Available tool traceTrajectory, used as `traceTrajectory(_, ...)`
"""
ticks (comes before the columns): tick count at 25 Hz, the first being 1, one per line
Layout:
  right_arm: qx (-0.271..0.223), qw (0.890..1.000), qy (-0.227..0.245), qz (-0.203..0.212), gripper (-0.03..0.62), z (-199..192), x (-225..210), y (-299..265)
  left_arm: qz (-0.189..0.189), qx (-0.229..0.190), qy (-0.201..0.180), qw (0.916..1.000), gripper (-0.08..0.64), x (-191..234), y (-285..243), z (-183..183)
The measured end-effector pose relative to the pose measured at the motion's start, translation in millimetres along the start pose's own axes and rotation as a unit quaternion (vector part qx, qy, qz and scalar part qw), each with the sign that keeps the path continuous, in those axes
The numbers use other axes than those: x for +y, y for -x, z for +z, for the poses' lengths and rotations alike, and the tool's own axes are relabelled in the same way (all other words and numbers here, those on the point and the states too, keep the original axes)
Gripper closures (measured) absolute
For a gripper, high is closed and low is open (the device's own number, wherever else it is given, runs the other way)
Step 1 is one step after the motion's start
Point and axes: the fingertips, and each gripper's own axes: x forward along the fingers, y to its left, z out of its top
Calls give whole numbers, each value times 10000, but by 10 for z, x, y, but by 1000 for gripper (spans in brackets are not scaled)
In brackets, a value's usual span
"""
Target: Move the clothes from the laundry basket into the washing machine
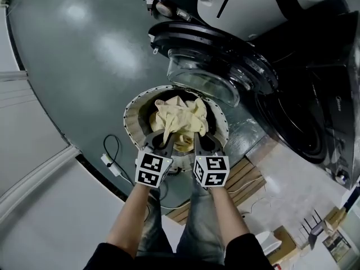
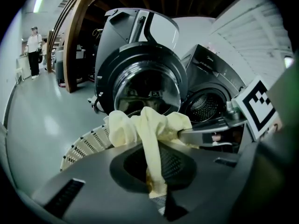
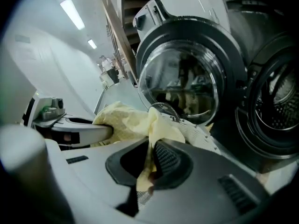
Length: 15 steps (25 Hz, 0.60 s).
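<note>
A pale yellow garment (image 1: 181,118) hangs bunched over the round white laundry basket (image 1: 130,118). Both grippers hold it side by side. My left gripper (image 1: 165,136) is shut on a fold of the yellow garment (image 2: 154,143), and my right gripper (image 1: 198,135) is shut on another fold of the same garment (image 3: 156,129). The washing machine's drum opening (image 1: 298,120) lies to the right, with its round glass door (image 1: 211,61) swung open above the basket. In the left gripper view the drum (image 2: 205,107) shows behind the cloth.
A second machine (image 1: 236,1) stands at the top. A white plug and cable (image 1: 109,161) lie on the grey floor left of the basket. A wooden pallet (image 1: 242,179) sits under the person's knees. A person (image 2: 33,50) stands far off in the hall.
</note>
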Motion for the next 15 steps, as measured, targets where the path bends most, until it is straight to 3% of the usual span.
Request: traceTrajectory(15,-854,9962,107,-120,574,923,482,1155,-300,-524,-542,9967,531,-461,1074,946)
